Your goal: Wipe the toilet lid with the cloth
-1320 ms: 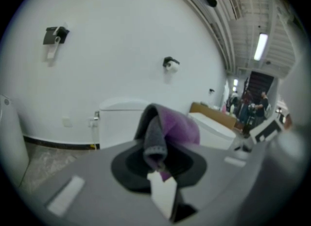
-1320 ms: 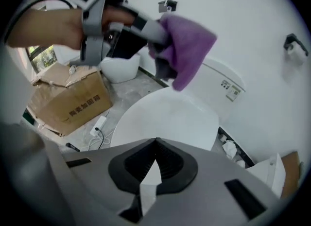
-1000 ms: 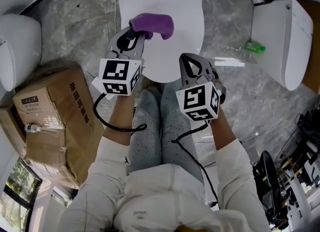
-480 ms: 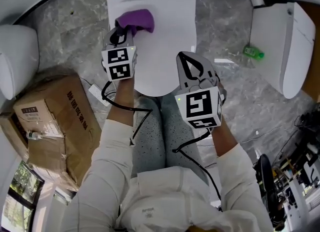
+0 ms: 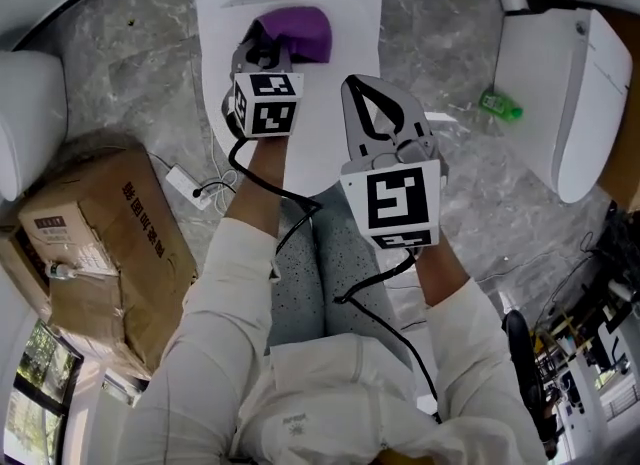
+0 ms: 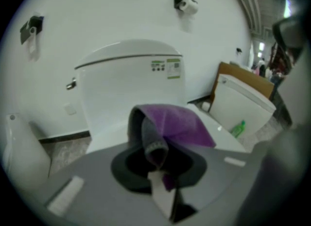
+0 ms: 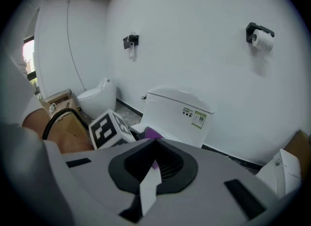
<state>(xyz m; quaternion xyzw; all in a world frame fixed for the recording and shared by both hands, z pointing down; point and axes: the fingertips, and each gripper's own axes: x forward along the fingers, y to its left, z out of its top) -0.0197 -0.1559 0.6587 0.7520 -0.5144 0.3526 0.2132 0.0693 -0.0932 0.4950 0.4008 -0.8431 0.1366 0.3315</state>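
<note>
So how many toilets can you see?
3. The middle toilet has the purple cloth on it, the left toilet is at the picture's edge, the right toilet stands near the green bottle. Others may be out of view.

Purple cloth [image 5: 300, 33] with some grey at one edge. Plain white toilet lid [image 5: 215, 83]. Grey left gripper [image 5: 262, 55] and grey right gripper [image 5: 362, 93]. Black and white squares on the left cube [image 5: 265, 105] and the right cube [image 5: 392, 203]. Black cables [image 5: 270, 188]. Grey floor [image 5: 130, 43] with pale wavy lines, like marble. Brown cardboard box [image 5: 110, 243] with red print. Small bright green bottle [image 5: 498, 105]. Grey trousers [image 5: 300, 263] with tiny dark dots. Creamy white sleeves [image 5: 220, 323]. White wall [image 7: 194, 35]. White tank [image 6: 121, 84] with a little green and white sticker [image 6: 166, 68]. White paper roll [image 7: 265, 40] on a black holder [image 7: 252, 29].
</note>
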